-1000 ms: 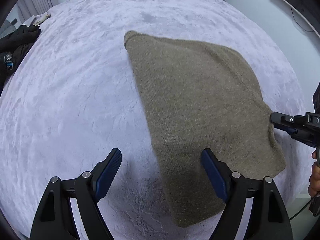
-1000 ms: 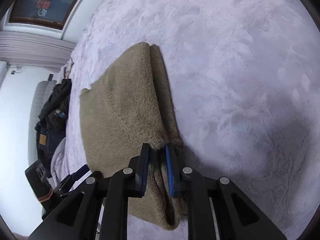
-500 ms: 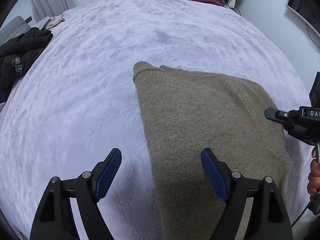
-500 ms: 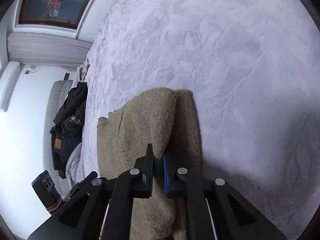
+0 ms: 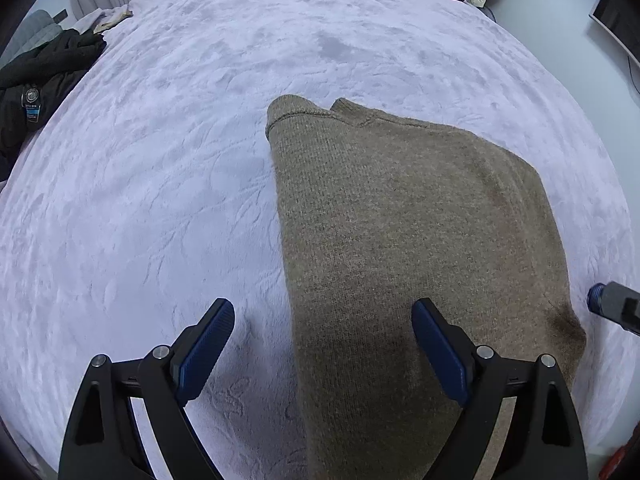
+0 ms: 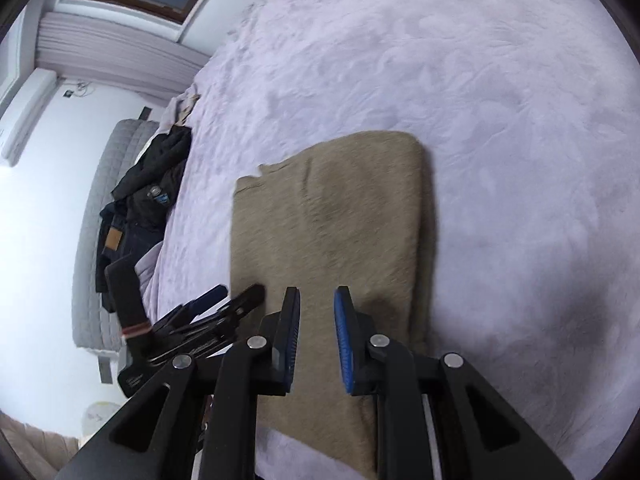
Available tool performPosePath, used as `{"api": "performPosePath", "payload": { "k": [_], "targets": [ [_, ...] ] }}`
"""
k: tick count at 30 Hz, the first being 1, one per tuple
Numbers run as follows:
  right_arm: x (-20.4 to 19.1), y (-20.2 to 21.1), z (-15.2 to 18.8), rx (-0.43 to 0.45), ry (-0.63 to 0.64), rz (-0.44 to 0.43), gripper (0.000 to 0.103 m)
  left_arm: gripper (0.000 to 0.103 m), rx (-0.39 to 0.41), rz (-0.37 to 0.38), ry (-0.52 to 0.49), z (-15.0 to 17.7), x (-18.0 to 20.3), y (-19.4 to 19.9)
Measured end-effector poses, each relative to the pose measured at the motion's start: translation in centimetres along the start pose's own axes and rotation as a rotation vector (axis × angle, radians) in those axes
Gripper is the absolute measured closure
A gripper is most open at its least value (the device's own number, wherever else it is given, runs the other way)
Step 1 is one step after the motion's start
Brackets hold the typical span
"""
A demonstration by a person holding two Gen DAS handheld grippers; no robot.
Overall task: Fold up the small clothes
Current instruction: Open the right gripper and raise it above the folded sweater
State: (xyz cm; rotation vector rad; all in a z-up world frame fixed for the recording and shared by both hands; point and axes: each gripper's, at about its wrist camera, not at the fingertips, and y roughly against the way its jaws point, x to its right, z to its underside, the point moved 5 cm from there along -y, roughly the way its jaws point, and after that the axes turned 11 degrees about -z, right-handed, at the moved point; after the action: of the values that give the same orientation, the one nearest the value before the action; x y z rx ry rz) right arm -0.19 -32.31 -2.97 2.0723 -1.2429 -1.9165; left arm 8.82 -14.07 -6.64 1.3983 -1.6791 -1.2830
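Folding looks partway done: the olive-brown knitted sweater (image 5: 404,248) is lying flat on the lavender plush bed cover (image 5: 160,160) as a doubled-over rectangle, neck edge at the far end. The left gripper (image 5: 322,344) is hovering with jaws wide apart, straddling the sweater's near left edge and gripping nothing. The right gripper (image 6: 317,334) is sitting just above the near end of the sweater, jaws apart with no cloth between them. My guess is one more fold, end to end, is left before it's a compact bundle.
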Motion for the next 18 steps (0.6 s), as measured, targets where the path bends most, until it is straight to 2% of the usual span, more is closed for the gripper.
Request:
{"api": "performPosePath", "payload": {
  "k": [2,4,5,6,7,12,18],
  "targets": [
    [-1.2,-0.8,0.9,-0.026,0.026,-0.013,0.082,0.012,0.003,-0.01,-0.011,0.0,0.1,0.1],
    [-0.8,-2.2,2.1,-0.064,0.023,-0.005,0.082,0.012,0.0,-0.013,-0.013,0.0,0.1,0.1],
    [0.3,-2.5,2.6,-0.085,0.018,0.035,0.082,0.011,-0.002,-0.011,-0.013,0.0,0.1,0.1],
    [1.8,-3.1,3.4,-0.109,0.021,0.117,0.089,0.008,-0.008,-0.008,-0.011,0.0,0.1,0.0],
    [2.7,-3.3,4.0,-0.112,0.03,0.138,0.094,0.004,-0.015,-0.017,-0.01,0.0,0.1,-0.1],
    [3.7,-1.5,5.7,-0.062,-0.013,0.107,0.094,0.004,-0.009,-0.022,-0.008,0.1,0.0,-0.1],
    [3.4,-0.3,5.6,-0.059,-0.037,0.107,0.09,0.004,-0.019,-0.025,-0.004,0.1,-0.1,0.0]
  ]
}}
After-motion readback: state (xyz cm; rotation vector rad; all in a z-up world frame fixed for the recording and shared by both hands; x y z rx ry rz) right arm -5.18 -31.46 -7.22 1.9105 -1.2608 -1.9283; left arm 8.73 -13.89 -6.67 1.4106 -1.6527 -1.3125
